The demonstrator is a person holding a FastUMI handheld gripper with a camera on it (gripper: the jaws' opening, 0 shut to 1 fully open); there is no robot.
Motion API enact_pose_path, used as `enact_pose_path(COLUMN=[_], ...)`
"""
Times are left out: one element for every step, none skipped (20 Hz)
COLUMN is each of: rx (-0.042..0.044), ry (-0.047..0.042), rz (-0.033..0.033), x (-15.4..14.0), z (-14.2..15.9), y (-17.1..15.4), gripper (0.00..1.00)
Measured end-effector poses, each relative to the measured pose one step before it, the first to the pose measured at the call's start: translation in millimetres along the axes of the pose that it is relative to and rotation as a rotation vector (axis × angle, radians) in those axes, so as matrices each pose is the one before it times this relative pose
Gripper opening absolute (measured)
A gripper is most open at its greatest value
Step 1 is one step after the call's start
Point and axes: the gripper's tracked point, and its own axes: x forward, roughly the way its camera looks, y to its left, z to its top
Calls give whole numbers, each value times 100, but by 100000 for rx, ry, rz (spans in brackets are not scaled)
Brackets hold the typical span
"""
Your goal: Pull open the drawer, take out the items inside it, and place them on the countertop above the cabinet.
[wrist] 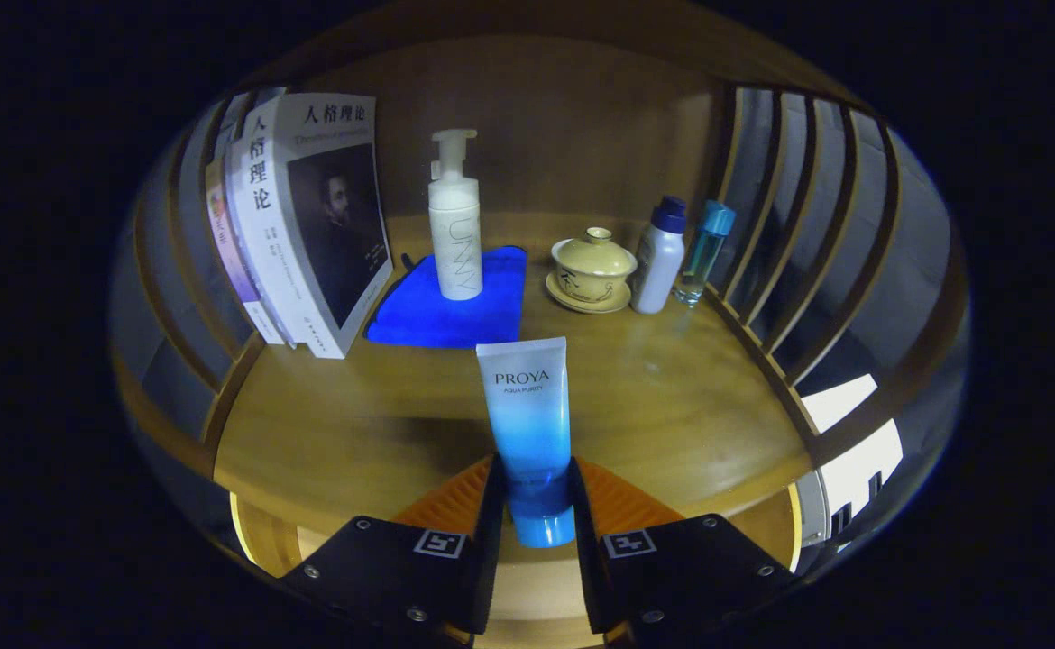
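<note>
- Wooden countertop [654, 397], warm and glossy, spreads out ahead of my claw [535, 505]; its curved front edge sits just beyond the fingertips.
- My claw is closed down narrow on a blue tube [530, 433], both fingers [455, 541] pressing its lower part just above the cap; the tube stands upright, cap down, rising ahead of the fingers.
- I can't tell whether the tube's cap touches the countertop or hangs just in front of its edge.
- Beyond the tube, a little to the left, a blue cloth [482, 311] lies flat on the wood, with a white pump bottle [454, 221] standing on it.
- Further left of the cloth, a row of books [311, 225] leans upright against the slatted side.
- Ahead and to the right, a yellowish lidded cup [592, 266] rests on its saucer; just beside it stands a white bottle with a dark blue cap [660, 257], then a clear bottle with a teal cap [706, 252], close against the right slats.
- A wooden back panel [573, 126] closes the space behind, and curved wooden slats [816, 216] wall both sides.
- Through the right slats I see a bright patch; the room around is dim.
</note>
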Motion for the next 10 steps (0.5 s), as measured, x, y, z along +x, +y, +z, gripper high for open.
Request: enact_pose_path(rx=[-545, -376, 484, 640, 587, 114, -781, -980, -1340, -1610], ry=[475, 91, 116, 550, 754, 596, -97, -2184, -1868, -1549], rz=[91, 393, 231, 928, 727, 401, 628, 26, -1, 440], x=[504, 366, 281, 281, 211, 201, 311, 70, -140, -609], z=[214, 252, 196, -82, -112, -243, -120, 231, -73, 239], y=[-35, 105, 44, 107, 108, 29, -17, 4, 142, 103], gripper=[41, 41, 42, 43, 44, 45, 46, 47, 48, 64])
